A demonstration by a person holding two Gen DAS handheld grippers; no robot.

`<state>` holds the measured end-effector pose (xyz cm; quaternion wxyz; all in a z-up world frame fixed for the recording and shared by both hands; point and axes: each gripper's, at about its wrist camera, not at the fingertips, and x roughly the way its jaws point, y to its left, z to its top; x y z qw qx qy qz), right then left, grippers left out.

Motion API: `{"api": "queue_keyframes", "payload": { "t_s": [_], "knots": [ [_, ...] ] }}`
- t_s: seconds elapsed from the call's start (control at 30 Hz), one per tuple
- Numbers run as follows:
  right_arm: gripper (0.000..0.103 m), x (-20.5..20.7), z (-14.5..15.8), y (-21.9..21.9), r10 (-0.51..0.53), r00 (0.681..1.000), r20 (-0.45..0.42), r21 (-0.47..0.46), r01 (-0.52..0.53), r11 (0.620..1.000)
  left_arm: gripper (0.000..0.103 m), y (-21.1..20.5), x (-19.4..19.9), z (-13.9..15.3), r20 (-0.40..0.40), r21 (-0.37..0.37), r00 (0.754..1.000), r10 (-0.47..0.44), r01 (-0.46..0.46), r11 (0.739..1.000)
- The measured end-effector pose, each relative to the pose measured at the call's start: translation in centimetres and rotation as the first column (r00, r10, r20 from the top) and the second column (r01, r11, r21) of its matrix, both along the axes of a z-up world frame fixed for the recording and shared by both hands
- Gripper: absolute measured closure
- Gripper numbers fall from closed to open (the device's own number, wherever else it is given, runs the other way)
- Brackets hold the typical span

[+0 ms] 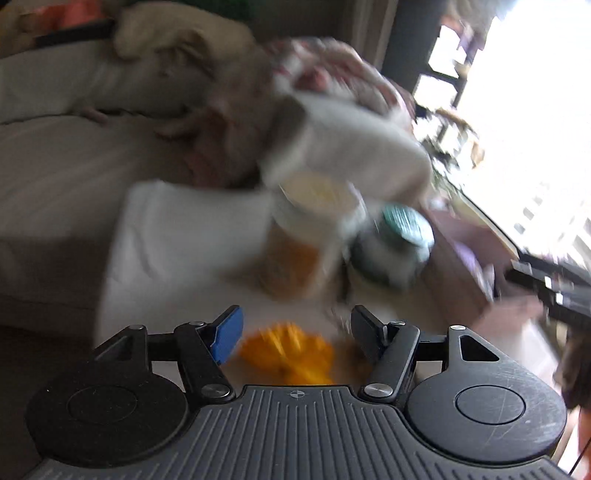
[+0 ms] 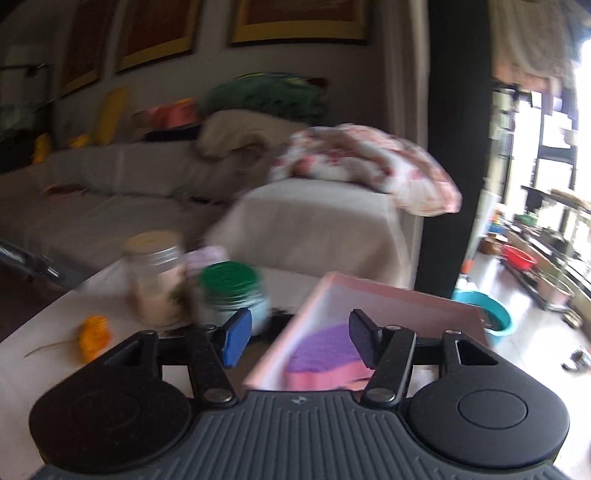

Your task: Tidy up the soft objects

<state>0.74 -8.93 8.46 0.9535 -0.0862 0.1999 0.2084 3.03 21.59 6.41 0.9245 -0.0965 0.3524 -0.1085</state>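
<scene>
Writing: none legible, both views blurred.
Soft cloths [image 2: 325,354]: purple on pink, lying in pink tray [image 2: 388,295] on tabletop [image 2: 44,325].
Left gripper [image 1: 295,334]: jaws spread, empty, over orange flower [image 1: 291,350].
Right gripper [image 2: 299,338]: jaws apart, gripping nothing, above the cloths.

A clear glass jar with a pale yellow lid [image 2: 155,275] stands on the white table [image 2: 33,325], and just to its right stands a squat jar with a ribbed green lid [image 2: 232,291]. Beyond the table stretches a grey fabric sofa [image 2: 110,192], with a floral red-and-white quilt [image 2: 373,162] heaped on its right end. Framed brown pictures [image 2: 295,18] hang on the far wall. On the floor to the right sit a teal plastic basin [image 2: 498,317] and, farther off, a red bowl [image 2: 519,256].
</scene>
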Motion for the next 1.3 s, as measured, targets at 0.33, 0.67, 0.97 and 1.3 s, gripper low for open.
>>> {"api": "queue_keyframes", "payload": {
  "t_s": [0.33, 0.67, 0.97, 1.3],
  "knots": [
    [0.044, -1.3, -2.8, 4.4, 0.136, 0.983, -0.123, -0.076, -0.146, 0.986, 0.033, -1.6, -0.5, -3.0, -0.044, 0.053, 0.997, -0.068, 0.071, 0.996],
    [0.046, 3.7, -3.9, 9.5, 0.211, 0.912, -0.351, 0.071, -0.199, 0.977, 0.033, 0.9, -2.1, -2.2, 0.002, 0.013, 0.999, 0.032, -0.032, 0.999],
    [0.077, 4.5, -6.1, 13.5, 0.213, 0.878, -0.429, -0.032, -0.250, 0.968, 0.033, 2.3, -4.2, -1.1, 0.059, -0.022, 0.995, 0.077, -0.076, 0.997],
    [0.092, 1.6, 5.3, 10.0, 0.237, 0.966, -0.106, 0.062, -0.231, 0.971, 0.033, 1.8, -4.3, -1.5, 0.064, -0.039, 0.997, 0.052, -0.049, 0.998]
  ]
}}
